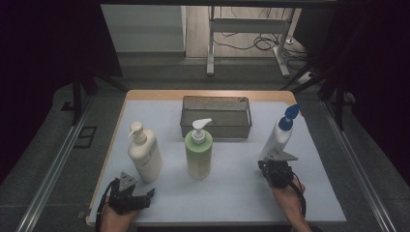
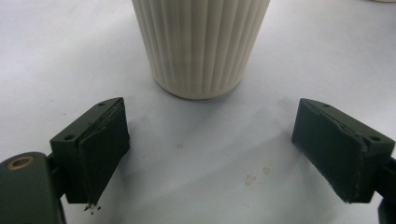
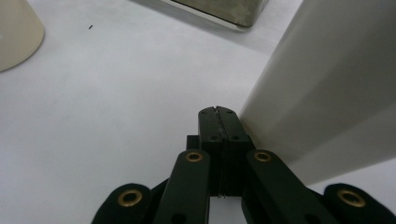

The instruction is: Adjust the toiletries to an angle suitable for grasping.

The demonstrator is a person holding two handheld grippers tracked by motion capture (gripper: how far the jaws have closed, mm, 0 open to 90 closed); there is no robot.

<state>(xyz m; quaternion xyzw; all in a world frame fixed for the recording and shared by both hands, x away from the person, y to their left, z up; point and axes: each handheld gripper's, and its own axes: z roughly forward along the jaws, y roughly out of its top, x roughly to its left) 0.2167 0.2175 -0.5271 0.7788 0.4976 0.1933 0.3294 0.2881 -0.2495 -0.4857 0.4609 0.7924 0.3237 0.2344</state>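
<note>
A cream ribbed pump bottle stands at the left of the white mat, and its base rises just beyond my left gripper. That gripper is open and rests low near the front edge, holding nothing. A green pump bottle stands in the middle. At the right, a white bottle with a blue pump leans away from me. My right gripper is shut and empty, its tip against the lower left side of that white bottle. In the high view the right gripper sits at the bottle's foot.
A metal mesh basket sits empty at the back middle of the mat; its corner shows beyond the right gripper. The pale base of another bottle stands off to the left there. Open mat lies between the bottles and the front edge.
</note>
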